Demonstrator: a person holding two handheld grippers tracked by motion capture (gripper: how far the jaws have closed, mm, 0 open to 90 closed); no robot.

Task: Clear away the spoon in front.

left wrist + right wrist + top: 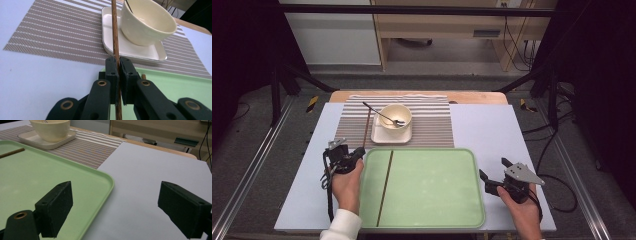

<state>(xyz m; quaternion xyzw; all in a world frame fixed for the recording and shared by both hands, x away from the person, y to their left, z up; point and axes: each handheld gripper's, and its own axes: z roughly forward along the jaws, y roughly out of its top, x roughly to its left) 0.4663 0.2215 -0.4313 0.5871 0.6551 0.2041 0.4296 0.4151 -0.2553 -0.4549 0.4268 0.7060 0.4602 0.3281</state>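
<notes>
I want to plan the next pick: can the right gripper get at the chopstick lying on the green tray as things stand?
Probably yes. The right gripper has open, empty jaws beside the green tray, and the chopstick lies on the tray's far left part with only bare tray surface between them.

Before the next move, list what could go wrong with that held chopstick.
1. The left gripper pinches the chopstick near one end, so it may pivot or slip.
2. Its far part runs close beside the bowl and plate; a swing could knock them.
3. The second chopstick on the tray could get nudged.
</notes>
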